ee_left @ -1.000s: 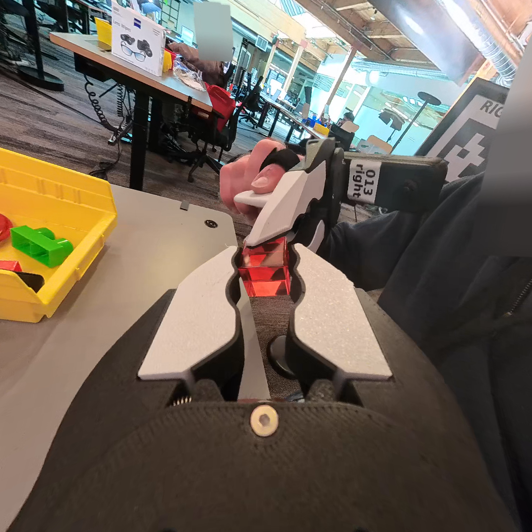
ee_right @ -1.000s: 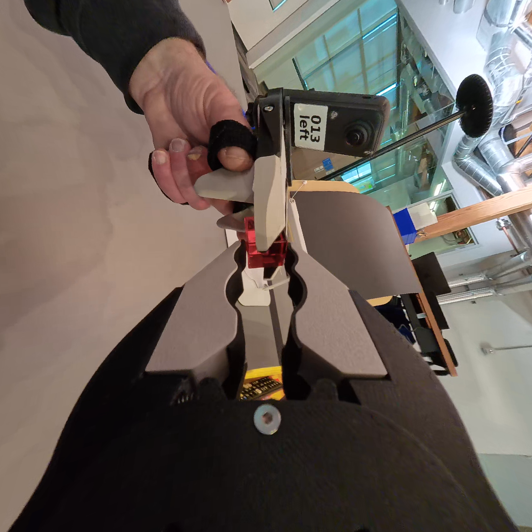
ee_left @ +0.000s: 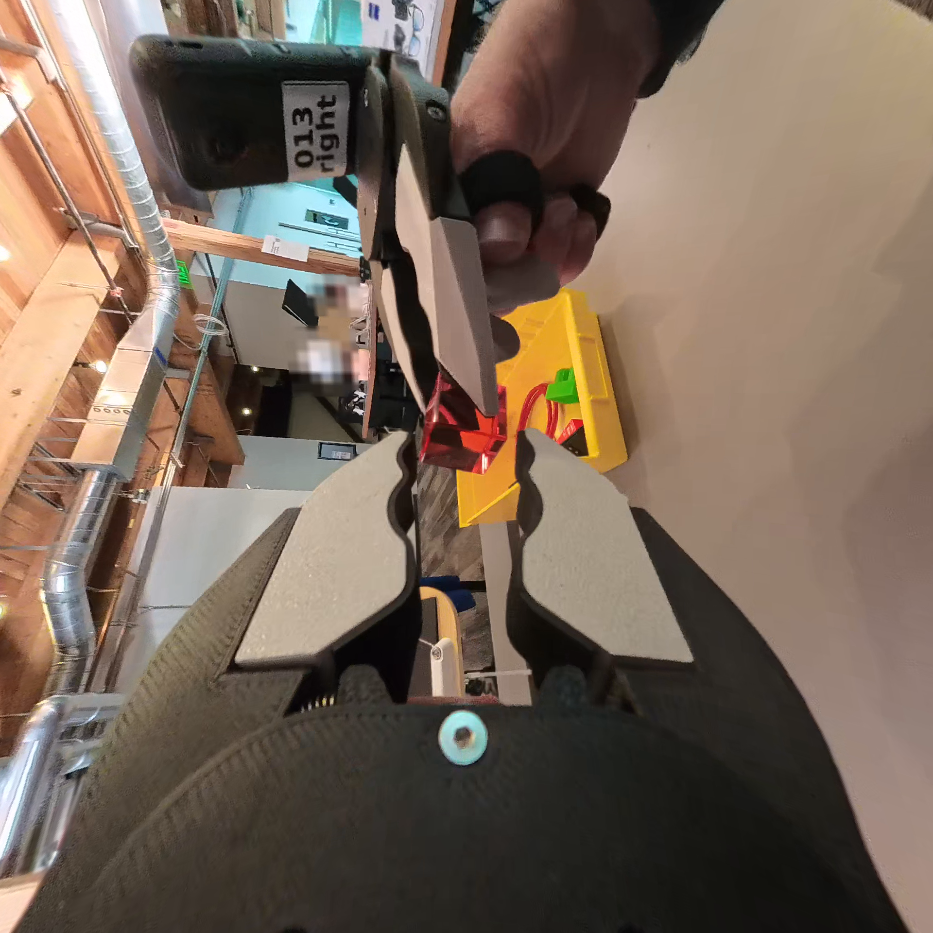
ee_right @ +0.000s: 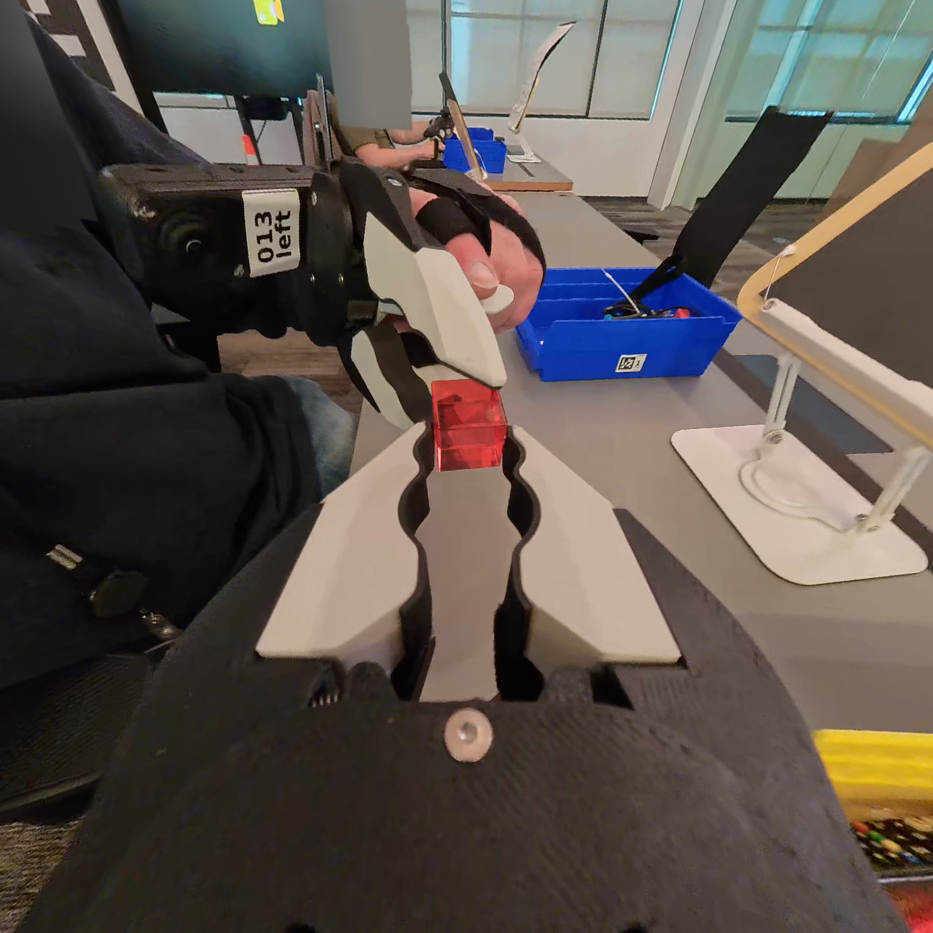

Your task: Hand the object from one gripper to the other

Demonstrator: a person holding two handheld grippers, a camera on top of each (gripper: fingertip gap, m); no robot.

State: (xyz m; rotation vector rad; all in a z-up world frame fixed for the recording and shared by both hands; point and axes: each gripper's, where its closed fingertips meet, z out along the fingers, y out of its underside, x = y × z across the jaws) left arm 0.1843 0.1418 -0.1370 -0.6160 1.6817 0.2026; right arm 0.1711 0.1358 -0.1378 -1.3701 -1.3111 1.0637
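Since a second ago both tools have rolled about a quarter turn, the left gripper (ee_left: pixel 467 442) has let go and its jaws have spread, and the right gripper (ee_right: pixel 468 434) has clamped down on the cube. The grey worktop (ee_right: pixel 631 454) fills the right and middle of the right wrist view and shows as a pale, tilted surface in the left wrist view. The person's dark sleeve (ee_right: pixel 126 454) takes up the left of the right wrist view. The left gripper jaws are released: there is a clear gap between one fingertip and the cube, while the other fingertip is right beside it, and I cannot tell if it touches. The right gripper jaws are grasping the cube between their tips, one tip on each side face. The left hand (ee_right: pixel 505 262) and right hand (ee_left: pixel 545 126) each hold their tool with a black strap over a finger. The white stand base (ee_right: pixel 808 530) sits on the worktop to the right. The blue bin (ee_right: pixel 606 343) is on the worktop behind the left hand, with cables and small parts inside. The yellow bin (ee_left: pixel 601 383) is on the worktop behind the cube in the left wrist view. The red cube (ee_right: pixel 469 429), translucent, is off the worktop in the air between the two tools. A green block (ee_left: pixel 565 386) and a red loop (ee_left: pixel 537 409) lie in the yellow bin.
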